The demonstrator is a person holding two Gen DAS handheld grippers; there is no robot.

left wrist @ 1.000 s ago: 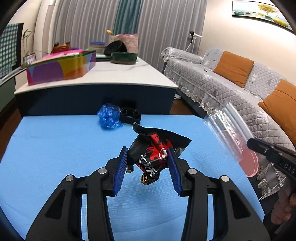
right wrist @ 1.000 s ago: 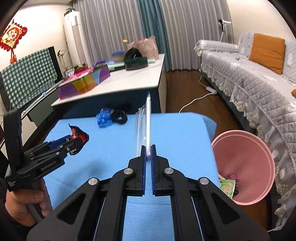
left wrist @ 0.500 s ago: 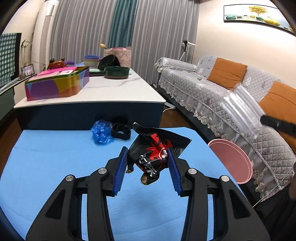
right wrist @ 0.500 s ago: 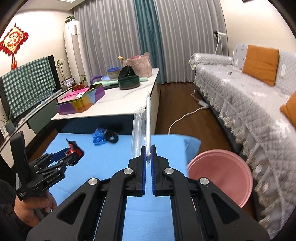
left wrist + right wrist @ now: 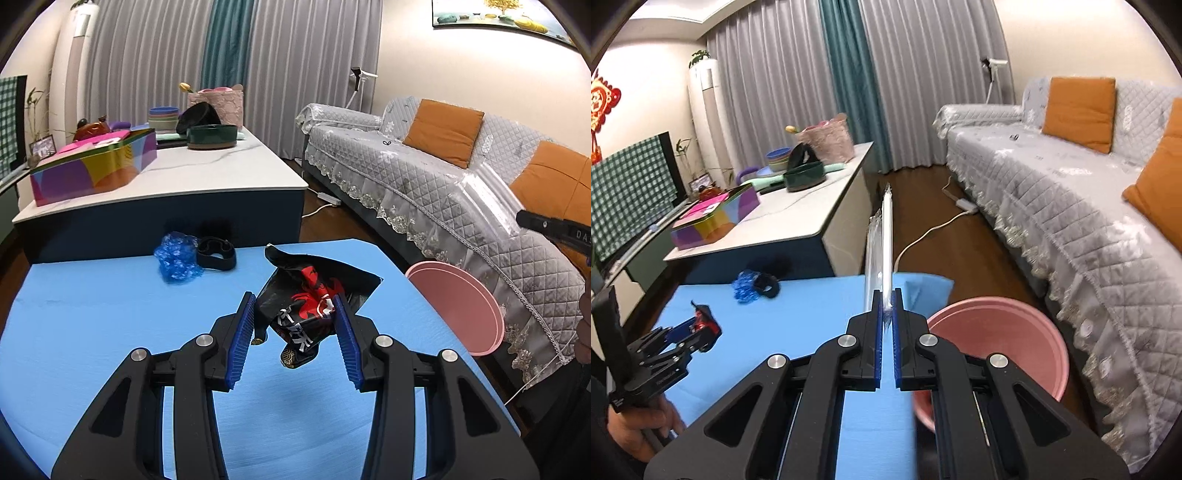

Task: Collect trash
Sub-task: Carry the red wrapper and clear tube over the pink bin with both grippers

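Note:
My left gripper is shut on a crumpled black-and-red snack wrapper, held just above the blue table. From the right wrist view the same gripper hovers at the table's left. My right gripper is shut on a clear plastic wrapper that stands up edge-on, at the table's right edge beside the pink bin. The left wrist view shows that plastic above the bin. A crumpled blue bag and a black ring lie at the table's far edge.
Behind the table stands a white-topped counter with a colourful tin box and a green bowl. A grey quilted sofa with orange cushions runs along the right. A white cord lies on the floor.
My right gripper has carried the clear plastic rightward and a little up, off the table toward the pink bin. My left gripper has drifted right with the snack wrapper. Neither grip has changed.

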